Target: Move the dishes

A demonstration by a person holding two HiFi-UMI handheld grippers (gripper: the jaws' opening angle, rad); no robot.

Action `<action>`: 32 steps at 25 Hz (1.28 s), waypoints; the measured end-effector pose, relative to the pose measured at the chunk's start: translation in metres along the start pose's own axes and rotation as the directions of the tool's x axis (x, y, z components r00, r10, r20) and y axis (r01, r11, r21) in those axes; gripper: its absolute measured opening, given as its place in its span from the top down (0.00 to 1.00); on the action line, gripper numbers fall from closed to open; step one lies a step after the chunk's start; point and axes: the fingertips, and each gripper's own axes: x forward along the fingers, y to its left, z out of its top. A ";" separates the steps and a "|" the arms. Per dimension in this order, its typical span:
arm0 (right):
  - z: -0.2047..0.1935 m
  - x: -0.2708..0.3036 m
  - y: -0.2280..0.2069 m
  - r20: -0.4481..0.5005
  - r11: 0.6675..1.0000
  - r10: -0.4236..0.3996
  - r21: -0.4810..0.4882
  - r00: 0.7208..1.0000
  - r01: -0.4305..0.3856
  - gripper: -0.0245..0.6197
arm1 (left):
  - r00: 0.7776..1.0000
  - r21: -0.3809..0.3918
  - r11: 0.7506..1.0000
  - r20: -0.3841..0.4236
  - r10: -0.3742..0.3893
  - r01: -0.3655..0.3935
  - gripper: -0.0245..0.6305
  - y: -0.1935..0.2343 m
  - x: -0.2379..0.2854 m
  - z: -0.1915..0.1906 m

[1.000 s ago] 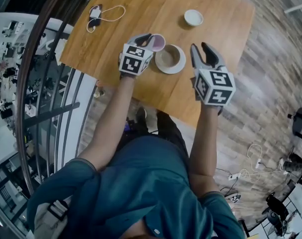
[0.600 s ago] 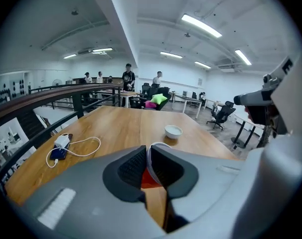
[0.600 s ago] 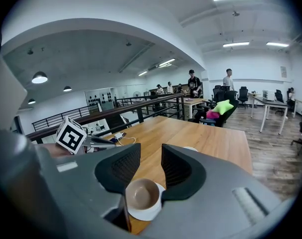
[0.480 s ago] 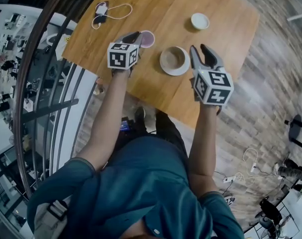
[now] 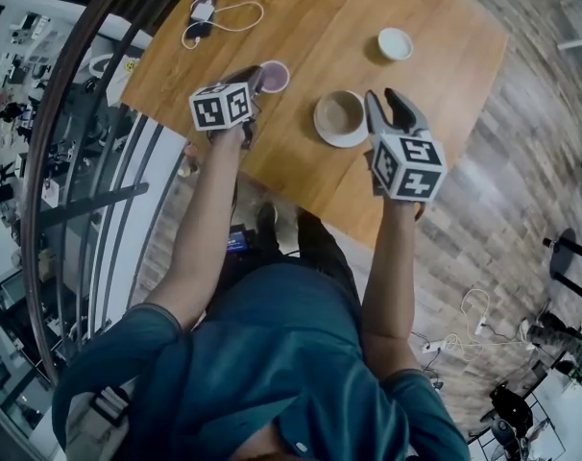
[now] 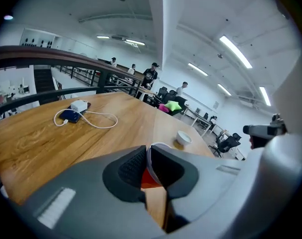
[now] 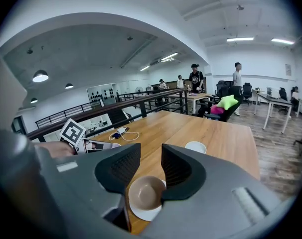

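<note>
Head view: left gripper holds a small round pink-lined cup left of the brown round bowl on a white saucer; right gripper just right of it.
Left gripper view: jaws pinch the cup's rim.
Right gripper view: jaws spread, bowl seen beyond their gap.

L tool at pink bowl; R tool by brown bowl.

I see a teal short-sleeved shirt with one pale button near the collar. The left gripper and right gripper are grey moulded shells. Black ribbed pads line their jaws, and each carries a white cube printed with black square markers.
</note>
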 end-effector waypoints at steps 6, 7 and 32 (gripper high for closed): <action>-0.011 0.011 0.001 -0.030 1.000 0.006 0.003 1.000 -0.006 0.78 | 1.000 -0.139 0.990 -0.004 -0.001 0.001 0.91 0.018 0.003 -0.019; -0.013 0.014 0.000 -0.036 1.000 0.007 0.004 0.999 -0.007 0.78 | 1.000 -0.151 0.989 -0.007 0.001 -0.002 0.91 0.021 0.004 -0.022; -0.125 0.063 -0.024 -0.260 0.995 -0.012 0.095 0.965 0.038 0.78 | 1.000 -0.265 0.964 -0.014 -0.006 0.002 0.91 0.033 0.016 -0.049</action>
